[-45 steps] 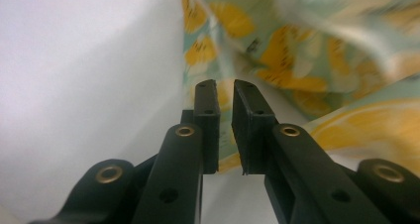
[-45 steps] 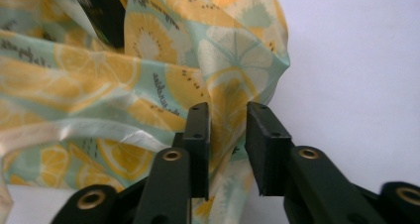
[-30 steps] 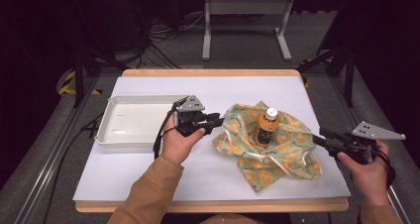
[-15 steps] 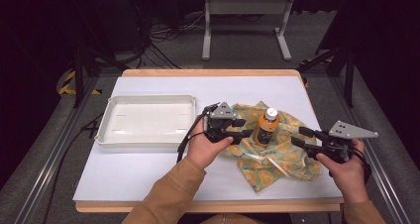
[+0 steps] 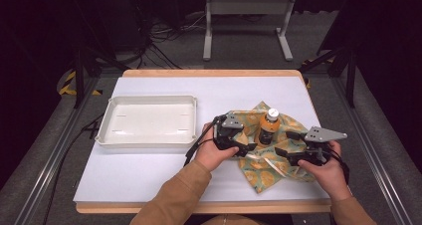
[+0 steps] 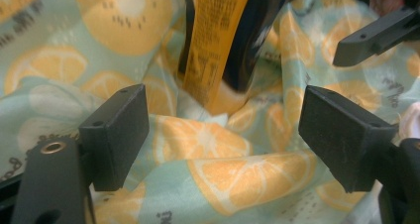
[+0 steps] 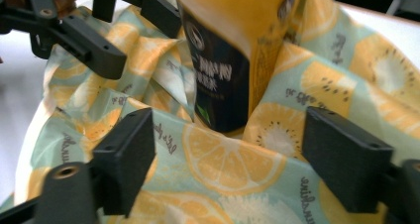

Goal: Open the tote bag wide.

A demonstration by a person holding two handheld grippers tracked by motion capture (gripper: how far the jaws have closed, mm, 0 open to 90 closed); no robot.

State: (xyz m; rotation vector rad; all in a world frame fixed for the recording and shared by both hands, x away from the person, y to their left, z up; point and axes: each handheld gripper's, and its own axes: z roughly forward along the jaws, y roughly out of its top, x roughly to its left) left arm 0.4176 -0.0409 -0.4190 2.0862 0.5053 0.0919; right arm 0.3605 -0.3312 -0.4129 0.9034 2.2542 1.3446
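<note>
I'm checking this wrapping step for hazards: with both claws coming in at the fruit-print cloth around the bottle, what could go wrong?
1. The bottle stands upright on loose, rumpled cloth; tugging a fold could tip it.
2. The left claw and right claw, jaws just opened wide with nothing gripped, sit close together and could collide.
3. Either might pinch several cloth layers instead of one edge.

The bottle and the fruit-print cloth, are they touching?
Touching. The right gripper view shows the bottle standing on the cloth, whose folds press against its base.
</note>
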